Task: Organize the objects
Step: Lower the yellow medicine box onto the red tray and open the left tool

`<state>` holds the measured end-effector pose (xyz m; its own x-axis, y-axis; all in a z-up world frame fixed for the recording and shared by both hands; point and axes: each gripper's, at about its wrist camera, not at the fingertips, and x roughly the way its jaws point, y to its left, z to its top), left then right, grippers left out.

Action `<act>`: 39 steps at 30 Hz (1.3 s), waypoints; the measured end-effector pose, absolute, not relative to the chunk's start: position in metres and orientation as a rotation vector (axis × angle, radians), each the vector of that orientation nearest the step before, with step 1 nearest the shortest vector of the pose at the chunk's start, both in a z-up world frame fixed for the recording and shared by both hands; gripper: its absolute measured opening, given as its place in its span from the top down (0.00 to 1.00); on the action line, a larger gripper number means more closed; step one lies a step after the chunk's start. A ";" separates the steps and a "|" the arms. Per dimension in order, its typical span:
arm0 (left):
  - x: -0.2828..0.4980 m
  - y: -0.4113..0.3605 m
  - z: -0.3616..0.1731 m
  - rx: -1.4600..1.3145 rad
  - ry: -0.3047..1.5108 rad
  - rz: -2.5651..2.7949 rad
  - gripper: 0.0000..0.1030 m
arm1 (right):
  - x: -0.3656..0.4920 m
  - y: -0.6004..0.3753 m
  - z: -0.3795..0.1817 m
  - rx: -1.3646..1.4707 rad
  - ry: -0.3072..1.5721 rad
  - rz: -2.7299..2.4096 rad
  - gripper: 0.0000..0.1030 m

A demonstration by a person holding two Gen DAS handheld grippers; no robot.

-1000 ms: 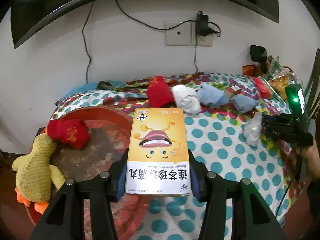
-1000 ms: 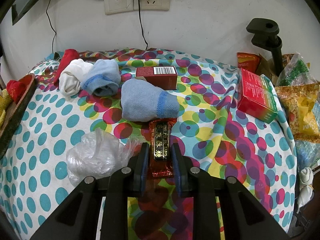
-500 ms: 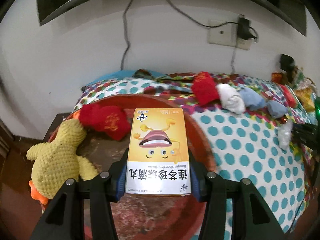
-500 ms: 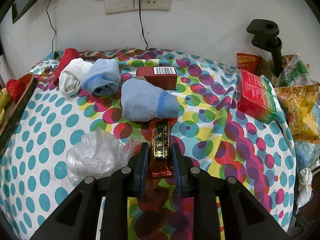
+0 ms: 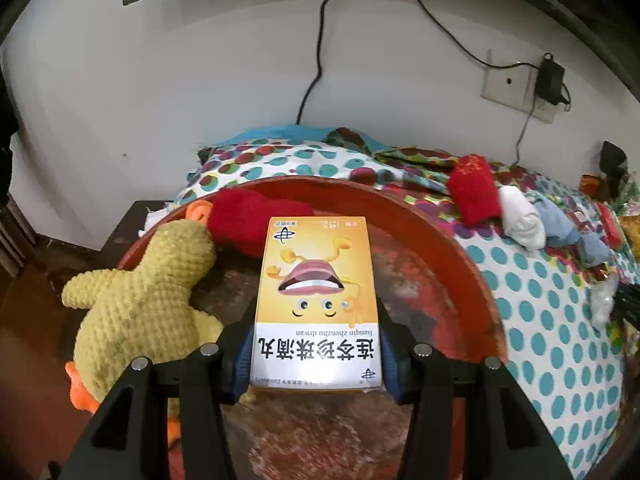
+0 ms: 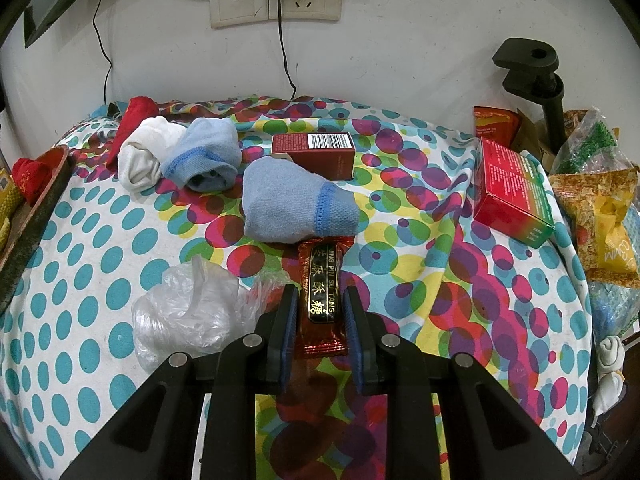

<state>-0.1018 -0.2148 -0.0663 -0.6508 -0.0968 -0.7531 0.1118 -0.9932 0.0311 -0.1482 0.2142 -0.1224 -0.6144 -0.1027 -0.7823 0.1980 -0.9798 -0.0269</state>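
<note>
Swinging leftward since a second ago, the left gripper has carried the yellow medicine box, clamped between its jaws, from above the dotted bench cloth to over the red tray, where a plush duck and a red sock lie. The right gripper has stayed put, its jaws narrow around the red candy packet by the blue sock. Judging by this, the box is mid-delivery: next comes lowering it onto bare tray floor, then letting go.

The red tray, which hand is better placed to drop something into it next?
Left. The left gripper holds the yellow box right over the red tray. The right gripper holds a candy bar over the tablecloth, tray off at its far left.
</note>
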 end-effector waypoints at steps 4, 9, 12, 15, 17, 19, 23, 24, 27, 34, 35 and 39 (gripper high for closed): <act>-0.109 -0.226 -0.070 1.258 0.049 -2.730 0.50 | -0.148 0.214 -0.122 1.286 0.166 -2.676 0.78; -0.118 -0.237 -0.078 1.268 0.033 -2.701 0.50 | -0.148 0.214 -0.122 1.286 0.167 -2.677 0.78; -0.124 -0.245 -0.082 1.278 0.065 -2.685 0.50 | -0.148 0.214 -0.122 1.286 0.165 -2.677 0.78; -0.129 -0.251 -0.084 1.274 0.067 -2.678 0.50 | -0.148 0.214 -0.122 1.287 0.167 -2.677 0.78; -0.132 -0.254 -0.085 1.267 0.052 -2.672 0.50 | -0.148 0.215 -0.122 1.287 0.166 -2.677 0.78; -0.137 -0.258 -0.085 1.274 0.053 -2.665 0.50 | -0.148 0.214 -0.122 1.287 0.165 -2.677 0.78; -0.143 -0.263 -0.086 1.296 0.072 -2.656 0.49 | -0.148 0.214 -0.122 1.287 0.167 -2.677 0.78; -0.144 -0.264 -0.087 1.310 0.091 -2.659 0.49 | -0.148 0.214 -0.122 1.287 0.165 -2.676 0.78; -0.146 -0.266 -0.091 1.345 0.132 -2.623 0.49 | -0.149 0.215 -0.122 1.287 0.165 -2.676 0.78; -0.135 -0.267 -0.086 1.380 0.156 -2.618 0.48 | -0.149 0.215 -0.122 1.287 0.163 -2.677 0.78; -0.133 -0.265 -0.084 1.377 0.155 -2.622 0.48 | -0.149 0.214 -0.122 1.287 0.165 -2.677 0.78; -0.121 -0.257 -0.078 1.354 0.131 -2.648 0.46 | -0.149 0.215 -0.122 1.287 0.165 -2.677 0.78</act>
<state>-0.1210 -0.2571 -0.0776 -0.5755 -0.1055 -0.8110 0.1852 -0.9827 -0.0036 -0.1486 0.2148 -0.1219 -0.6145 -0.1017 -0.7823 0.1972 -0.9800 -0.0274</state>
